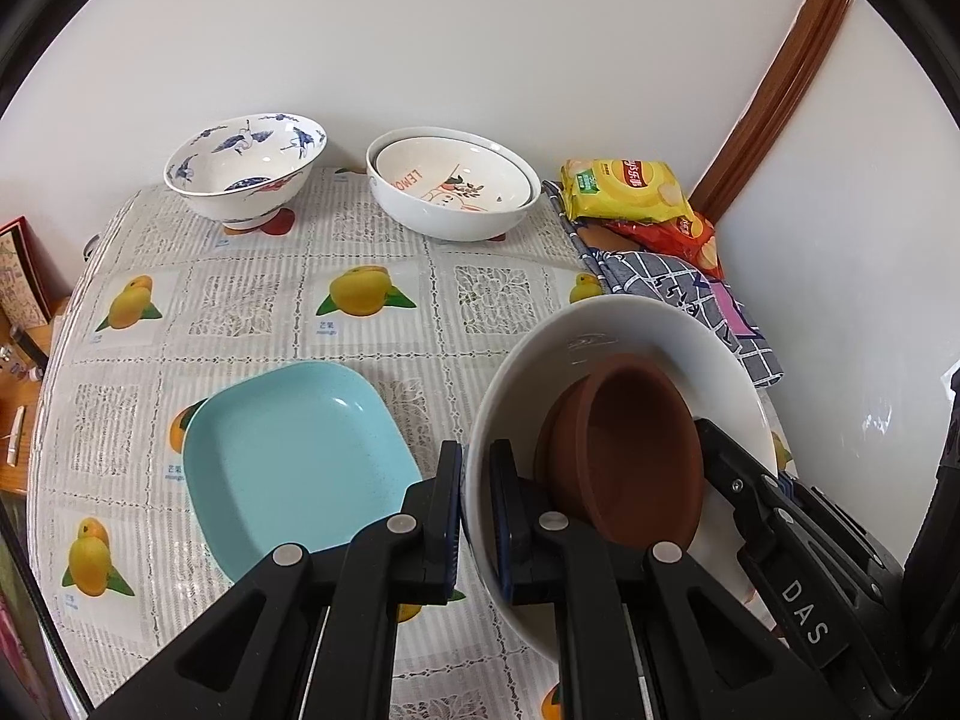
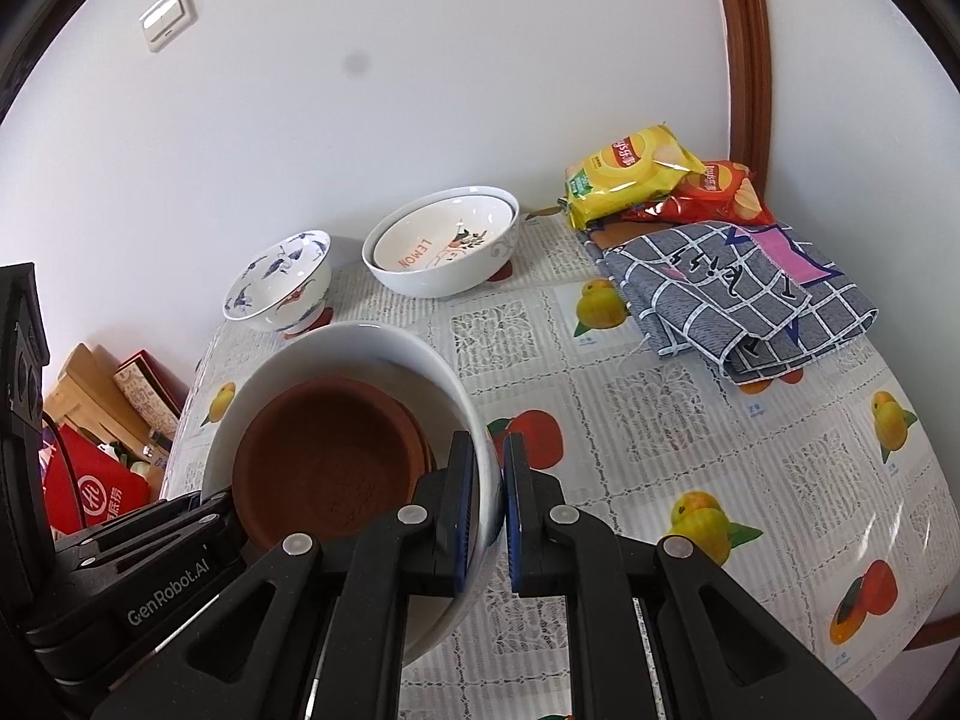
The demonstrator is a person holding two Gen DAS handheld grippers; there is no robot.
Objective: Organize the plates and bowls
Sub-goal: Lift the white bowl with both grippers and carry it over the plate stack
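Between my two grippers: one white bowl (image 1: pixel 630 324), tilted, with brown bowls (image 1: pixel 636 450) nested inside. My left gripper (image 1: pixel 477 516) is closed on its near rim, one finger inside, one outside; my right gripper (image 2: pixel 487 510) clamps the opposite rim the same way.

Beside it on the table: one light blue square plate (image 1: pixel 294 456), flat, apart from the bowl.

Far edge, by the white wall (image 1: pixel 480 48): blue-patterned footed bowl (image 1: pixel 246 165); just beside it, a white bowl holding a "LEMON" bowl (image 2: pixel 441 237).

Far right corner: yellow chip bag (image 2: pixel 630 171) over a red chip bag (image 2: pixel 714 192), folded checked cloth (image 2: pixel 738 300) adjoining.

Surface: fruit-print lace tablecloth (image 2: pixel 690 420), bare at the centre and near right.

Wood door frame (image 2: pixel 744 48) behind the corner; wall switch (image 2: pixel 168 15) upper left.
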